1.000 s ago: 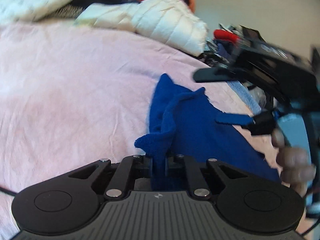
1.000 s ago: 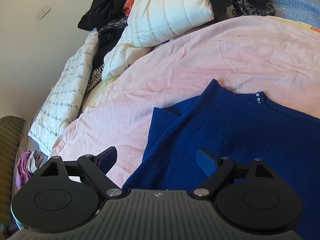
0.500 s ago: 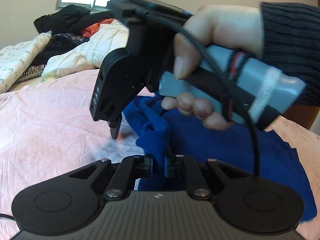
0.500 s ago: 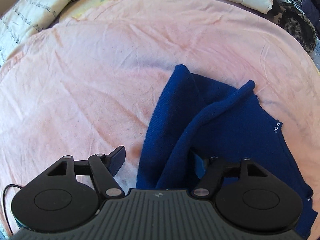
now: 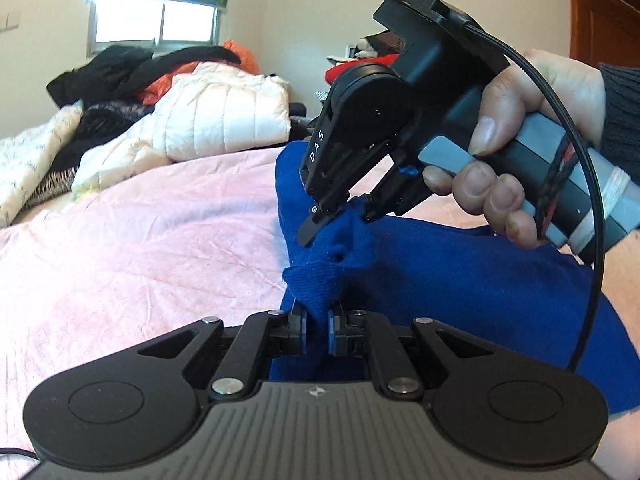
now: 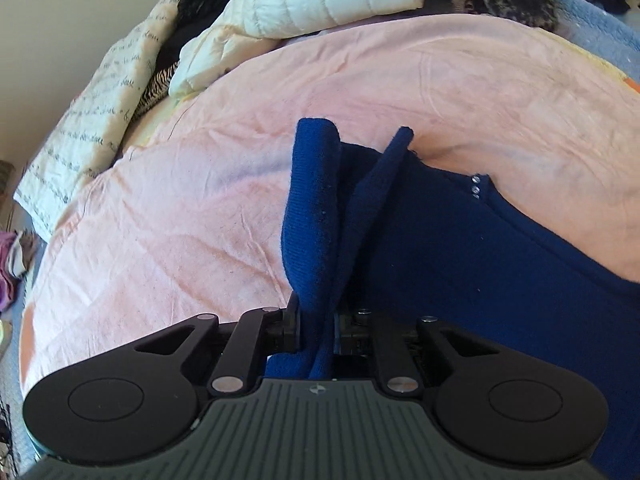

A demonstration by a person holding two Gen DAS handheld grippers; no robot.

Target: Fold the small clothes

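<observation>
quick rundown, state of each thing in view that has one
blue knit garment: partly bunched, one edge lifted off the pink sheet, rest lying on it
left gripper: shut on blue knit garment
right gripper: jaws closing, a fold of the garment pinched between them
white puffer jacket: lying crumpled in the clothes pile

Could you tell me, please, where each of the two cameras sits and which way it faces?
Left wrist: on the left gripper, looking across the bed at the blue sweater it pinches, the right gripper and its hand.
Right wrist: on the right gripper, looking steeply down; its jaws are closing on sweater folds.
Shared: sweater, pink sheet, white jacket.
</observation>
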